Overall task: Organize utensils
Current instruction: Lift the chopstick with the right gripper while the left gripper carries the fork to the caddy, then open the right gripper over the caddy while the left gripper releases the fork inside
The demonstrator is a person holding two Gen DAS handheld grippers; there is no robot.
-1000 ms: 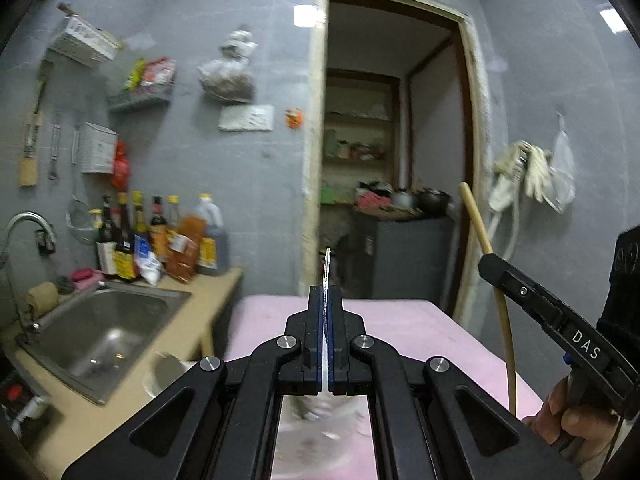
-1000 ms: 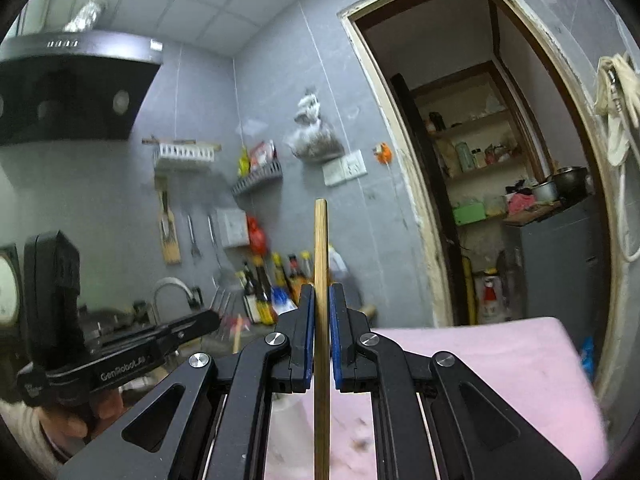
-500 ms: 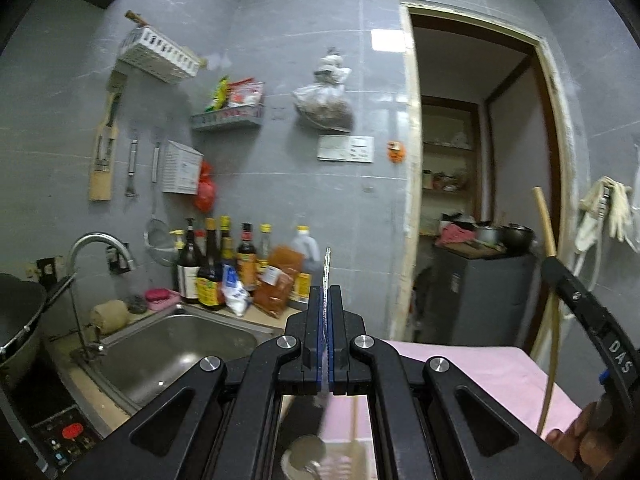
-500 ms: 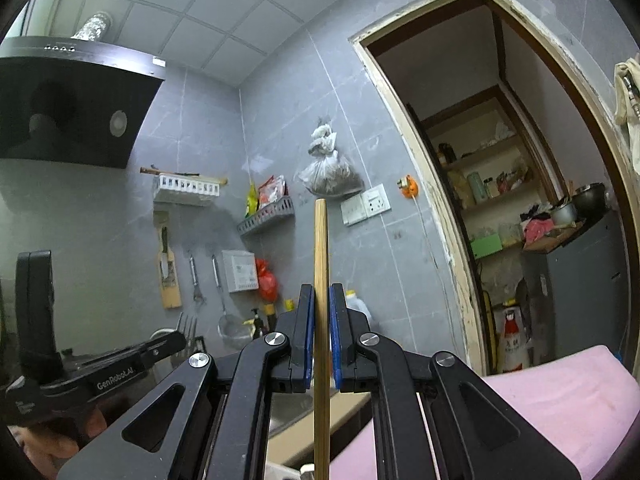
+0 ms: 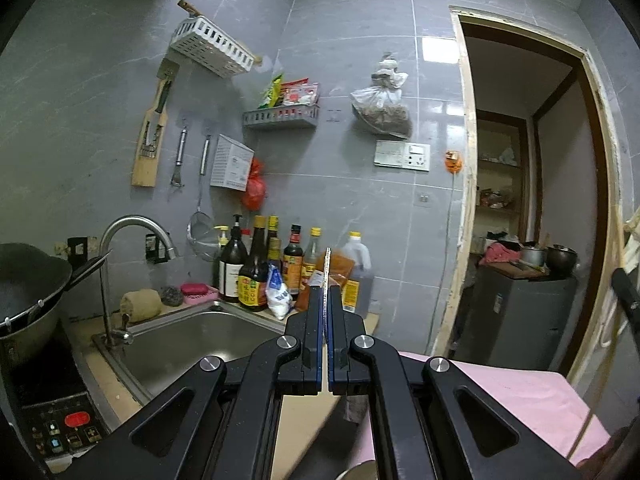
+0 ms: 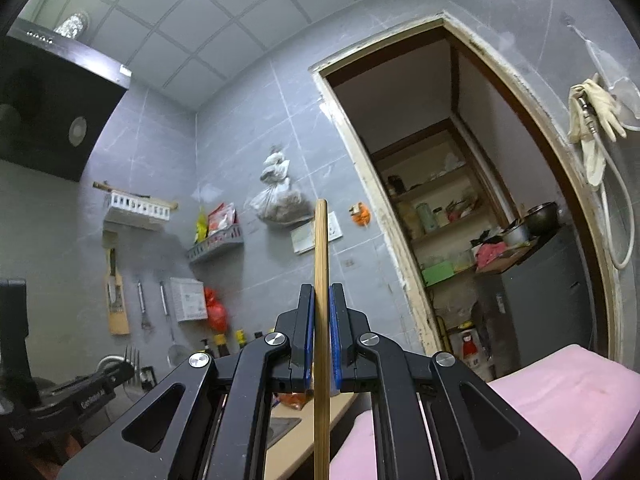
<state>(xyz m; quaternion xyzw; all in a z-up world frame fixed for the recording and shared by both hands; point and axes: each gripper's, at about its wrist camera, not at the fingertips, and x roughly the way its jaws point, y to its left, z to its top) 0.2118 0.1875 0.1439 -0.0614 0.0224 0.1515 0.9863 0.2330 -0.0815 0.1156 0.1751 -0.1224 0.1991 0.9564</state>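
My left gripper (image 5: 327, 292) is shut on a thin metal fork (image 5: 328, 264), seen edge-on and sticking up between the blue pads. In the right wrist view the same gripper (image 6: 80, 392) shows at the lower left, with the fork's tines (image 6: 132, 354) pointing up. My right gripper (image 6: 321, 292) is shut on a long wooden stick (image 6: 321, 248) that stands upright through the jaws, its lower end out of frame. Part of the right gripper (image 5: 626, 292) shows at the right edge of the left wrist view.
Ahead on the left are a steel sink (image 5: 192, 344) with a faucet (image 5: 132, 232), sauce bottles (image 5: 256, 272) and a wok (image 5: 28, 288). A white basket (image 5: 212, 46) and utensils hang on the grey wall. A pink-covered table (image 5: 520, 392) lies lower right, beside a doorway (image 5: 532, 200).
Both views have swung left, away from the pink table toward the sink and the tiled wall. The right view now takes in more ceiling. Both grips are unchanged.
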